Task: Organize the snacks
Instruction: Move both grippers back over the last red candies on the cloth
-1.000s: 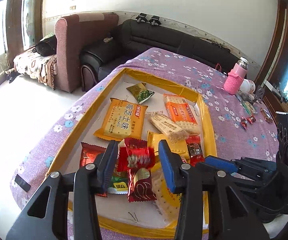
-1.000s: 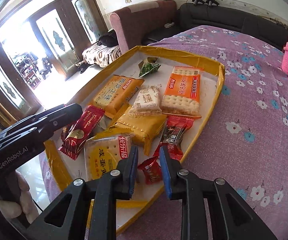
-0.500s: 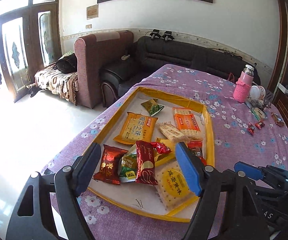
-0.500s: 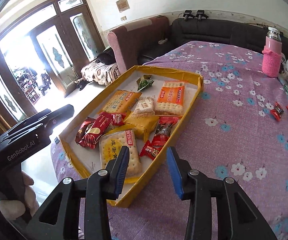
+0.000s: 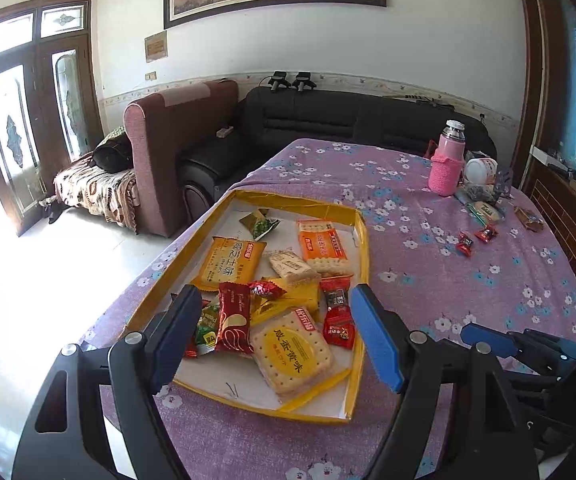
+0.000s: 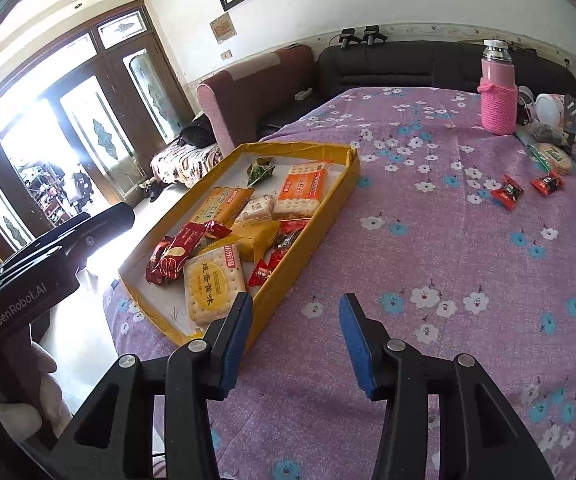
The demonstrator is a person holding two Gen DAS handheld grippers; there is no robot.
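Note:
A yellow-rimmed tray (image 5: 362,248) (image 6: 308,240) on the purple flowered table holds several snack packs: a yellow cracker pack (image 5: 294,350) (image 6: 212,285), an orange biscuit pack (image 5: 322,246), a dark red pack (image 5: 232,318) and small red candies (image 5: 339,330). My left gripper (image 5: 275,336) is open and empty, raised above the tray's near end. My right gripper (image 6: 294,340) is open and empty, above the tablecloth just right of the tray. Two red candies (image 6: 508,192) (image 5: 474,240) lie loose on the cloth at the far right.
A pink-sleeved bottle (image 6: 498,96), a white jar (image 6: 548,108) and more wrapped snacks (image 6: 554,154) stand at the table's far right. Sofas (image 5: 328,120) sit beyond the table. The floor drops off left of the tray.
Both grippers have let go of red candies into the tray, opened wide, and pulled up and back from it. The right one has shifted right, over the cloth.

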